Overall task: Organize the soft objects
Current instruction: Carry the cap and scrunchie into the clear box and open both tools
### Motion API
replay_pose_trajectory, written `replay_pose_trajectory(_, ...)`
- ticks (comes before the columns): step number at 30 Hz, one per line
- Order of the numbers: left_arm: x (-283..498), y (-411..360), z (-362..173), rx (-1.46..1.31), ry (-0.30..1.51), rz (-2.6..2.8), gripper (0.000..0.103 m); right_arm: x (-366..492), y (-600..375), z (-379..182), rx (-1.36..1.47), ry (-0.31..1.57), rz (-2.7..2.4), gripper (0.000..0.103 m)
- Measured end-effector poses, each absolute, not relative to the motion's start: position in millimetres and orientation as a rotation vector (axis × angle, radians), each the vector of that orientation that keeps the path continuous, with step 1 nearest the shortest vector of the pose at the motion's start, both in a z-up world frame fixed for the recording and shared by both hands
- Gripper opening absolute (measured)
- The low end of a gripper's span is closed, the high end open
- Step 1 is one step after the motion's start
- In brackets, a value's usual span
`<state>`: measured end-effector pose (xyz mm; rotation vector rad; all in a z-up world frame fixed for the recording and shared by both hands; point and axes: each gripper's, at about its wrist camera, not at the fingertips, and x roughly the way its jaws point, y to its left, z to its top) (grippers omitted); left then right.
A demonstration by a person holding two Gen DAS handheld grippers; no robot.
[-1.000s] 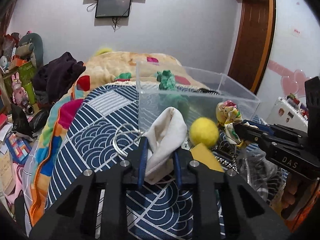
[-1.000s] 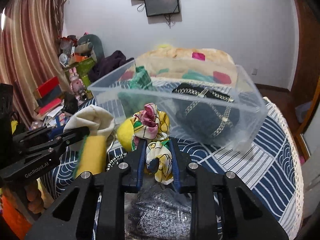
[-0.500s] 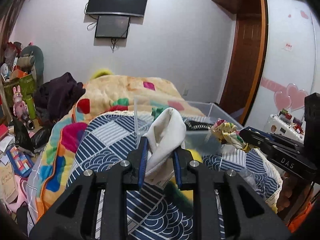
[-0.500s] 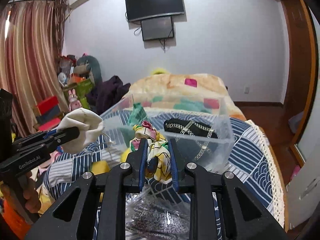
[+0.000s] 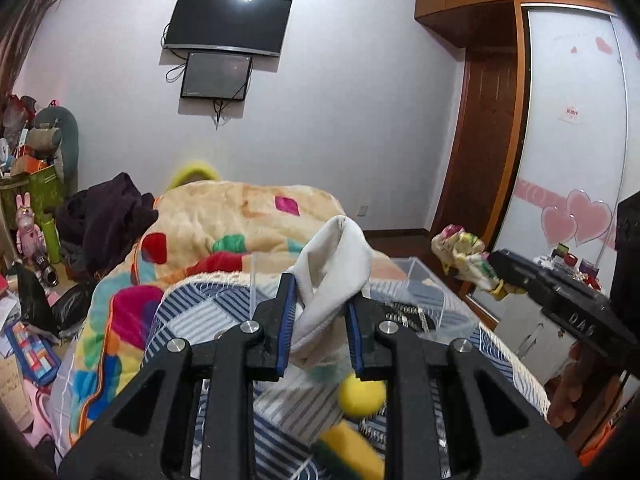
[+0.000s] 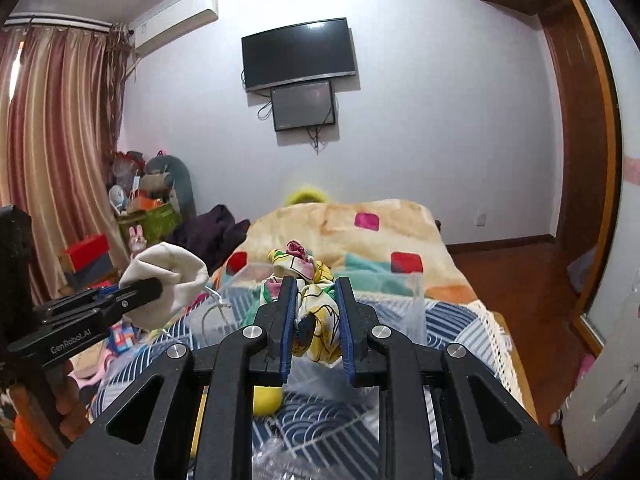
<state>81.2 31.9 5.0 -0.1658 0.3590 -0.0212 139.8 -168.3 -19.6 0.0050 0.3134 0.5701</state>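
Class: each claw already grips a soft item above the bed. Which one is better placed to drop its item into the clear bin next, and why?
Probably the right claw: its floral cloth lines up with the clear bin. The left claw, gripping the white sock, sits toward the bin's left corner.

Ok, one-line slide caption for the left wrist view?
Left gripper holds a white cloth above the striped bed; right gripper carries floral fabric.

Each black gripper (image 5: 322, 308) (image 6: 317, 312) has blue-edged fingers (image 6: 289, 320), silver screws and white lettering.
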Motion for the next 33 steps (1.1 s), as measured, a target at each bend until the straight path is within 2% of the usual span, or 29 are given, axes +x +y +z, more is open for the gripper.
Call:
replay_pose_trajectory(6,109,26,4,-0.145,0.373,-0.017,0.023,160,-156,-26,-0.006,0.35,0.55,0.018)
replay_pose_trajectory(24,184,-6,-57,-0.077,0.666,-0.095,0.023,200,-141,-72,-0.117,0.587,0.506,0.018)
replay_pose_trajectory(26,184,-5,-58,-0.08,0.676,-0.097,0.024,199,-140,-73,-0.127,0.599,0.505,0.021)
replay_pose_trajectory(27,184,-5,-57,-0.083,0.681,-0.1,0.026,198,-140,-74,-0.133,0.602,0.507,0.021)
replay_pose_trajectory(29,184,-4,-56,-0.09,0.685,-0.101,0.038,197,-140,-73,-0.144,0.602,0.502,0.021)
replay_pose_trajectory(30,183,-4,-55,-0.094,0.684,-0.101,0.041,197,-142,-73,-0.148,0.6,0.502,0.022)
replay_pose_trajectory(33,176,-2,-50,-0.106,0.667,-0.103,0.053,198,-143,-70,-0.145,0.598,0.505,0.031)
